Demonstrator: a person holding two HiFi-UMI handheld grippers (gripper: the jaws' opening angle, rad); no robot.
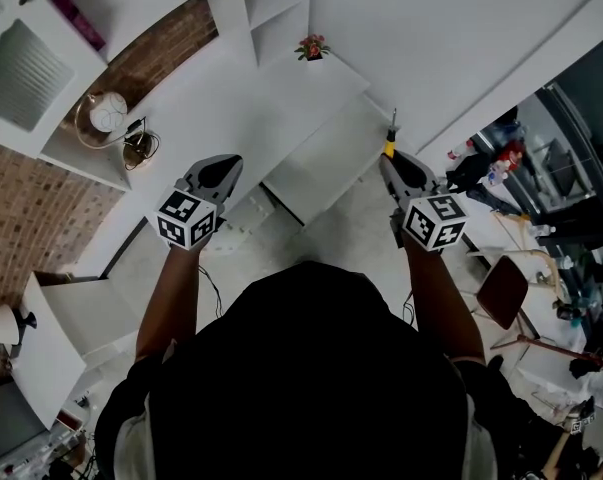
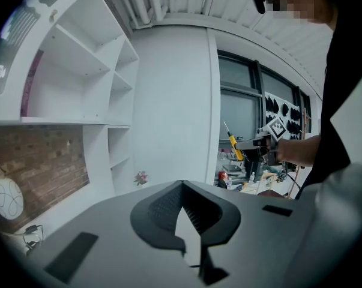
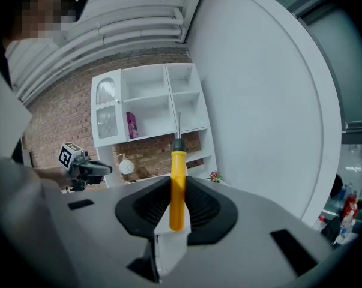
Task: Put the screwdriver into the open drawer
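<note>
The screwdriver [image 3: 177, 191] has a yellow handle and a thin metal shaft that points away from me. My right gripper [image 3: 177, 180] is shut on its handle. In the head view the right gripper [image 1: 392, 160] holds the screwdriver [image 1: 389, 145] in the air just right of the open white drawer [image 1: 311, 178]. My left gripper [image 1: 224, 165] hangs to the left of the drawer, apart from it. Its jaws meet at the tips with nothing between them [image 2: 182, 185]. From the left gripper view the screwdriver [image 2: 234, 147] shows far off, tilted.
A small flower pot [image 1: 312, 46] stands on the white counter beyond the drawer. A round white ornament [image 1: 108, 111] sits on a shelf at the left. White furniture [image 1: 71, 318] is at lower left, a brown chair [image 1: 503, 286] and a cluttered table at the right.
</note>
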